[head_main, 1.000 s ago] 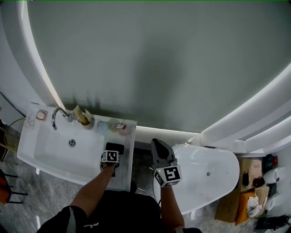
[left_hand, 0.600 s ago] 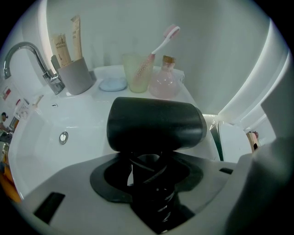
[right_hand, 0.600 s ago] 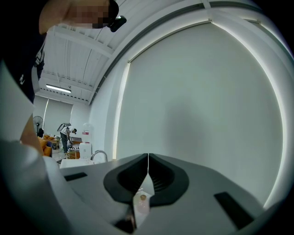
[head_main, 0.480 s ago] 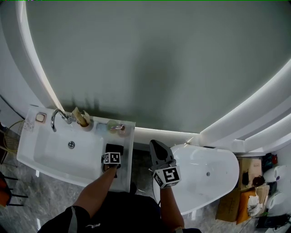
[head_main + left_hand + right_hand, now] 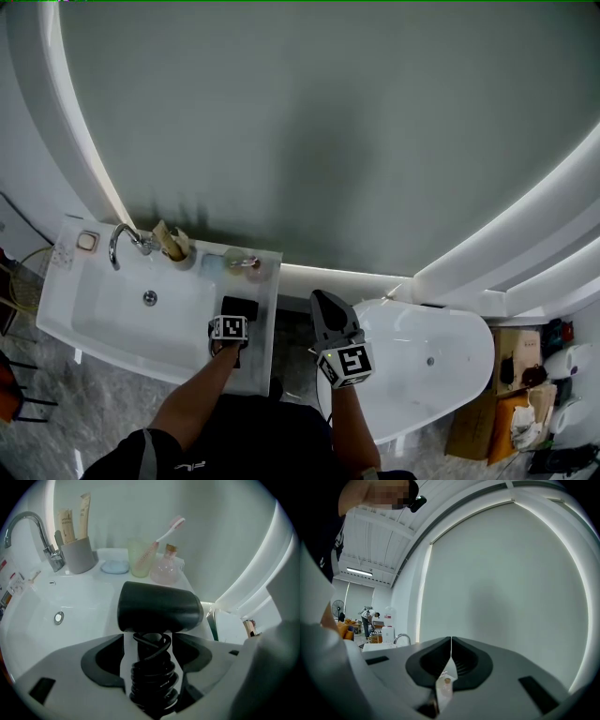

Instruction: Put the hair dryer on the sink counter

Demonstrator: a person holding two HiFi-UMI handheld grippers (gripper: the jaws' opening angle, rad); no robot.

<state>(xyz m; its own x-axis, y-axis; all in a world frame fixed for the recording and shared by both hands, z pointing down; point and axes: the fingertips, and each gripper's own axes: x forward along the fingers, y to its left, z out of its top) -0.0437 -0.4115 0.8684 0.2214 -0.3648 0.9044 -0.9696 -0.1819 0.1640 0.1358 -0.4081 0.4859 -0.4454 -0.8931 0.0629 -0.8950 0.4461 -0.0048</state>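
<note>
At the far left of the desk (image 5: 263, 298) a faucet (image 5: 28, 531) arches over the basin (image 5: 70, 597). Just to its right stands a grey holder (image 5: 77, 555) with two tubes (image 5: 75, 522) upright in it. Next along the back edge lie a pale blue dish (image 5: 115, 566), a greenish cup (image 5: 138, 557) with a pink toothbrush (image 5: 166, 531) leaning out of it, and a small pink bottle (image 5: 167, 569) with a cork, touching or just beside the cup.

The black hair dryer (image 5: 159, 607) lies on the desk's flat strip right of the basin, in front of the cup and bottle. Its barrel lies crosswise and its handle, wrapped in coiled cord, points back toward the left gripper (image 5: 148, 639). That gripper tilts steeply down over the handle. Its jaws have just been opening and now stand apart, with the handle between them and a bright gap showing on either side, so the pads do not press on it.

Further right, the right gripper (image 5: 451, 644) is held level, facing the wall, its jaws together with nothing gripped. It hangs between the desk and a white oval fixture (image 5: 431, 361) on the right.
</note>
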